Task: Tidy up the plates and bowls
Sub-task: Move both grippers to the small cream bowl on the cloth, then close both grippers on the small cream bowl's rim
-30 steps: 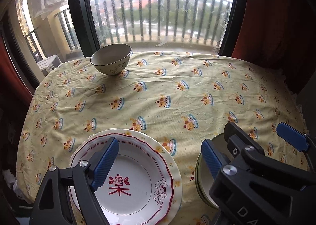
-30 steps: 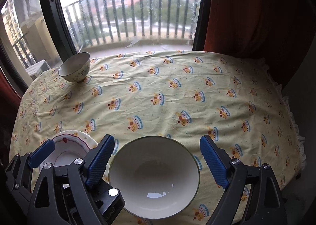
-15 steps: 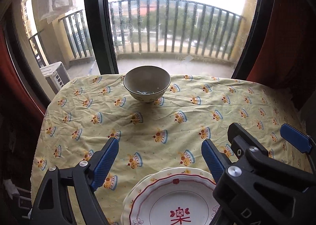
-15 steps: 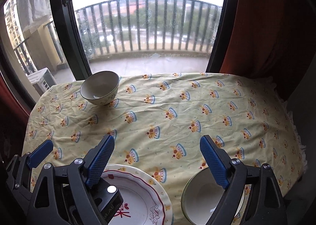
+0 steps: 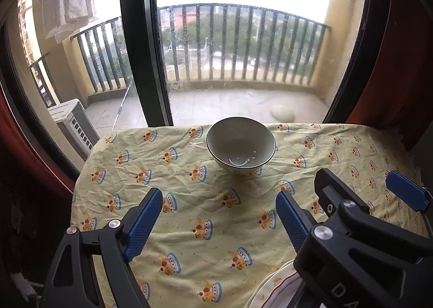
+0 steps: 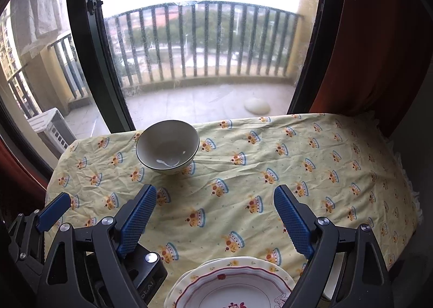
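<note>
The surface [image 5: 216, 227] is covered by a creased yellow crown-print cloth. A bowl [image 5: 240, 143] is seen upper centre near the balcony window [image 5: 243, 51]; a red-rimmed plate [image 6: 232, 286] lies at bottom. Both the left gripper [image 5: 216, 216] and right gripper [image 6: 216, 213] are held with fingers apart, nothing between.

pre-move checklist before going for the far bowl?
1. Left tongs open, nothing between them: ok.
2. Right tongs open, nothing between them: ok.
3. Far bowl upright on the tablecloth, near the window edge: ok.
4. Cloth between left tongs and bowl free of objects: ok.
5. Bowl contents: a pale streak at the bottom, residue or glare: cannot tell.
6. Red-rimmed plate close under the right tongs, may get clipped: not ok.
</note>
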A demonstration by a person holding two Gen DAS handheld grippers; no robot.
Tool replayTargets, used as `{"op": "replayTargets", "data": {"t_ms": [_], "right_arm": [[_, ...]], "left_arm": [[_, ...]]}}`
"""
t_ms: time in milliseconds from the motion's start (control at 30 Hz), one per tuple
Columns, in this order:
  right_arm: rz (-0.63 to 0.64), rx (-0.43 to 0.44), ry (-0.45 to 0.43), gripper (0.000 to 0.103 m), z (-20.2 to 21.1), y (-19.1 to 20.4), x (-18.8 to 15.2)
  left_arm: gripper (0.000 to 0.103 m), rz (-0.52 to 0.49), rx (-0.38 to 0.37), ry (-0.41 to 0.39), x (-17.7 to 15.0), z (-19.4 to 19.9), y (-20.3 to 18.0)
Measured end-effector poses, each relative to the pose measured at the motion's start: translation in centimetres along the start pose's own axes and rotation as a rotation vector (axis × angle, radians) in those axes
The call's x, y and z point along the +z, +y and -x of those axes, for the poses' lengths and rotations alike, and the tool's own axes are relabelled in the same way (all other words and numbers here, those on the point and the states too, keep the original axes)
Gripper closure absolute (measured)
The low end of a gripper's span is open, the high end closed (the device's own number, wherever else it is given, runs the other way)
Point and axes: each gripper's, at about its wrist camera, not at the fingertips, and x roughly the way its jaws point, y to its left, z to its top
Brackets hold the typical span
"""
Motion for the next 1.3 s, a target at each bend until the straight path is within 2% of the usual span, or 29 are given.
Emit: {"op": "replayTargets", "data": {"t_ms": [200,433,533,633,767,967,1033,1100,1233,1300], "right_arm": [[-0.004,-0.022,-0.009,0.012,-1.3,2.1,2.2],[-0.014,-0.015,-0.027,0.012,-4.4,3.1,4.9],[-0.001,0.015,-0.02,0.012,-6.4,3.2,5.9],[0.013,0.019,-0.009,0.017,-8.5,3.2,6.5],[0.014,0.03,-0.002,0.017,-11.1,3.0,7.1],[0.035,0.104,-0.003,0.018,-14.4,2.7,7.5],[0.022,0.114,0.011,0.027,-15.3,2.6,7.4],[0.006,0.127,0.025,0.03,-16.2,2.4,7.2],[0.001,0.127,0.06,0.044,-18.0,2.6,6.7],[-0.002,0.126,0.075,0.046,-18.8,2.6,6.4]], "left_arm": [[0.018,0.023,-0.036,0.007,2.2,-1.9,1.8],[0.019,0.094,-0.009,0.007,4.3,-4.8,2.7],[0.021,0.086,0.032,0.008,5.0,-6.4,2.6],[0.027,0.087,0.062,0.009,5.7,-8.2,2.6],[0.044,0.093,0.052,0.008,6.1,-10.4,2.4],[0.045,0.093,0.094,0.013,6.4,-13.2,2.0],[0.046,0.093,0.09,0.024,6.2,-14.1,2.0],[0.048,0.095,0.084,0.041,6.1,-14.9,2.0],[0.052,0.079,0.103,0.049,5.7,-16.3,1.7],[0.057,0.074,0.116,0.055,5.6,-17.1,1.5]]}}
